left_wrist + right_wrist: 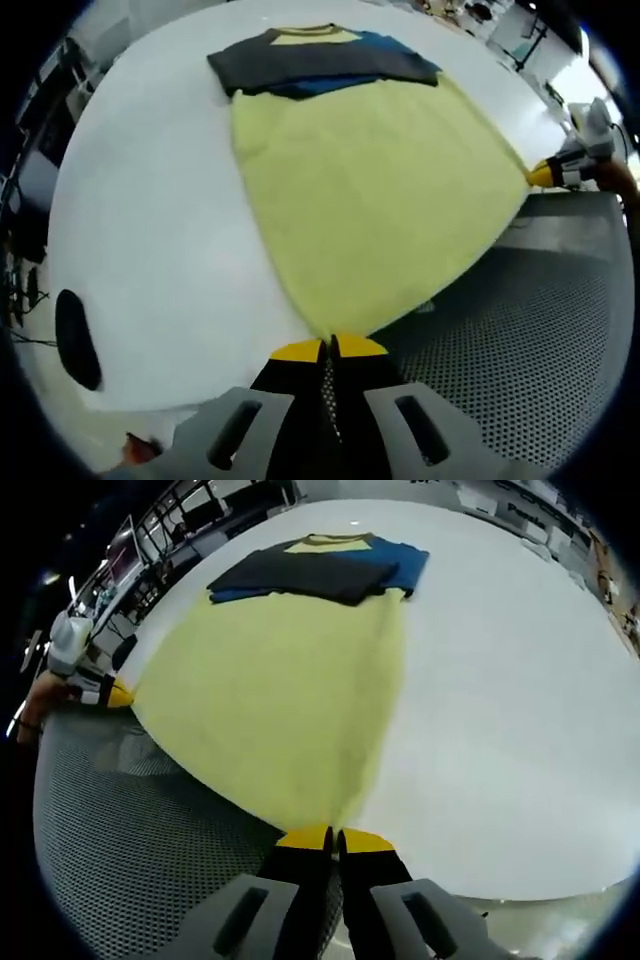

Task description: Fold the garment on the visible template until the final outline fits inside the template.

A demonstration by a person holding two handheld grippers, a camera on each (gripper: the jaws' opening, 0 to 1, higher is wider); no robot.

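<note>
In the left gripper view, a yellow T-shirt (pixel 375 190) lies flat on a white table (pixel 150 230). Its dark grey and blue sleeves (pixel 320 68) are folded across the top, at the far end of the shirt. The bottom edge of the shirt hangs over the table's near edge, above a grey floor with little holes (pixel 520 330). The left gripper (pixel 331 348) has yellow tips and black jaws. The jaws are pressed together and they pinch one bottom corner of the shirt. At the right side of this view, the right gripper (pixel 548 173) holds the other bottom corner. A black oval mark (pixel 77 338) sits on the table at the left.

In the right gripper view, the same yellow T-shirt (pixel 270 700) spreads away from the camera, with the folded sleeves (pixel 320 572) at the far end. The white table (pixel 510 690) shows bare to the right of the shirt. The right gripper (pixel 334 836) has its jaws squeezed tight on the near corner of the shirt. At the left edge, the left gripper (pixel 112 694) grips the other corner, with a person's hand (pixel 45 695) behind it. The holey grey floor (pixel 130 820) lies below the shirt's edge.
</note>
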